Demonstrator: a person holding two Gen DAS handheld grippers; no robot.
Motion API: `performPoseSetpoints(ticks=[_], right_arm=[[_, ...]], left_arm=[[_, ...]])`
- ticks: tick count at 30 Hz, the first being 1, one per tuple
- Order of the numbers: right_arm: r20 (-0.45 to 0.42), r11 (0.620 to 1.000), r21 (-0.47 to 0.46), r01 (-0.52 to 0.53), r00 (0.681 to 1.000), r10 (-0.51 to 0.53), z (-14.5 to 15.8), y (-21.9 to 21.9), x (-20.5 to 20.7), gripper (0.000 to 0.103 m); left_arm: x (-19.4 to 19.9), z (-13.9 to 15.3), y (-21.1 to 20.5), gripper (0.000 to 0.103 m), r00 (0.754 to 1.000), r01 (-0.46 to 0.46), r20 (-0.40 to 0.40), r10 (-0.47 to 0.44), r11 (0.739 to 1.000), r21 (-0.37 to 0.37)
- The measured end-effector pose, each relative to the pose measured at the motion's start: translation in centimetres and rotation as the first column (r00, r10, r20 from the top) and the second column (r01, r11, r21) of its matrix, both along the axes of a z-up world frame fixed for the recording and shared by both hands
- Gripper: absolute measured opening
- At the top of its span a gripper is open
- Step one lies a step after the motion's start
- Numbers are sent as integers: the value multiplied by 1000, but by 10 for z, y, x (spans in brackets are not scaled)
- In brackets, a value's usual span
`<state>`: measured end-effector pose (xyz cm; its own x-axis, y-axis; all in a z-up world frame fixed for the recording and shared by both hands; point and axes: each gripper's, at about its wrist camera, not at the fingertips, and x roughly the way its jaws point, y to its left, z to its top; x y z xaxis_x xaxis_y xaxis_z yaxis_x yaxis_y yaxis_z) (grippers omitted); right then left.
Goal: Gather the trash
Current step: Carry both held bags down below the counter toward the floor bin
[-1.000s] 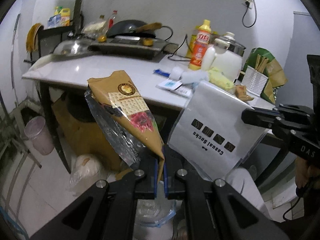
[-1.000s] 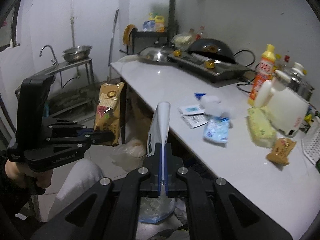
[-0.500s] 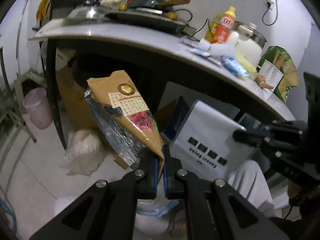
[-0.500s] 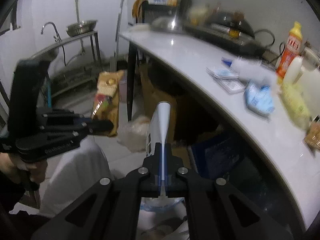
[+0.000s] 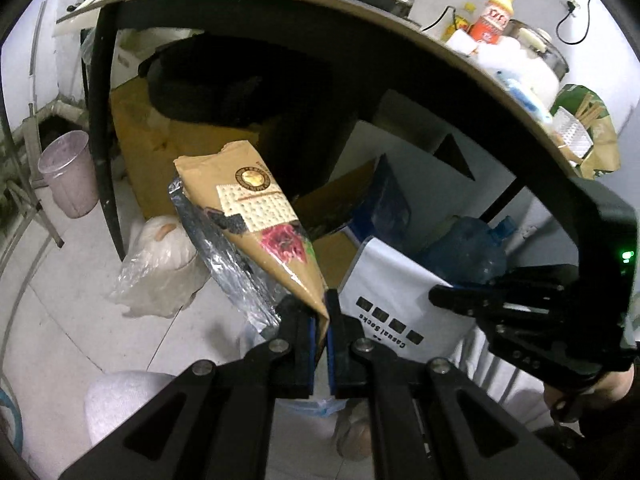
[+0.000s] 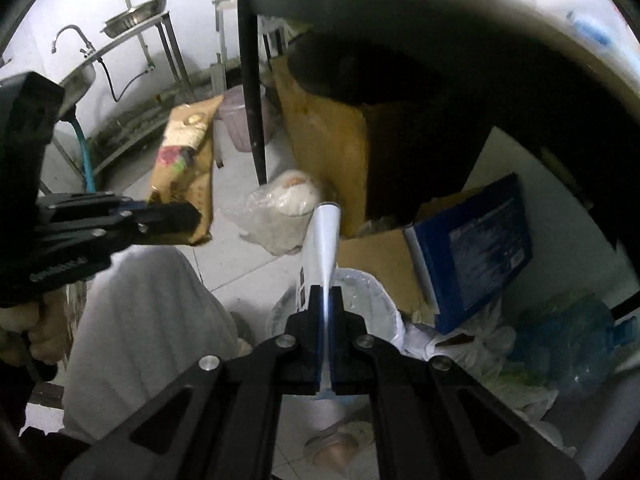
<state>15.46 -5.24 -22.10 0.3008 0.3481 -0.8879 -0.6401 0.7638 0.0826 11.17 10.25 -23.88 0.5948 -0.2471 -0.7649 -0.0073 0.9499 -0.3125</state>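
cracker bag (image 5: 256, 216) stays pinched in the left gripper (image 5: 320, 320), white sock packet (image 6: 322, 240) in the right gripper (image 6: 326, 312); both now lowered below the table edge (image 5: 360, 12), over the lined bin (image 6: 380, 304).

We're down low in a small home kitchen here. Above us runs a white countertop (image 5: 420, 30) on dark legs, carrying an orange-capped bottle (image 5: 494, 16) and a lidded pot (image 5: 536, 46) to the far right. On the far left we see a tap (image 6: 72, 38) over a metal sink stand (image 6: 132, 36) topped by a steel basin (image 6: 138, 20). Under the counter sit a cardboard box (image 6: 324, 136), a pink bucket (image 5: 70, 174) and a big blue water jug (image 6: 568, 344) on tiled floor (image 5: 60, 304).
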Motion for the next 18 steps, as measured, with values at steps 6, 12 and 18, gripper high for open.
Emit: performPoseSetpoints(ticks=[6,12,18], right_arm=[[-61,999,-31,16,998,-18,-35,6,16,2],[-65,998,-67,3,998,-8,-53,3,24,3],[-97,997,-66,29,995,-36,-66,-10,33,30]], left_arm=[[12,-16,2,4,999,-3,-53,4,1000,6],[25,-28,-7,4,996,19,-92,-18,1000,13],[33,-34,-24,4,990,65,-128,-60,997,37]])
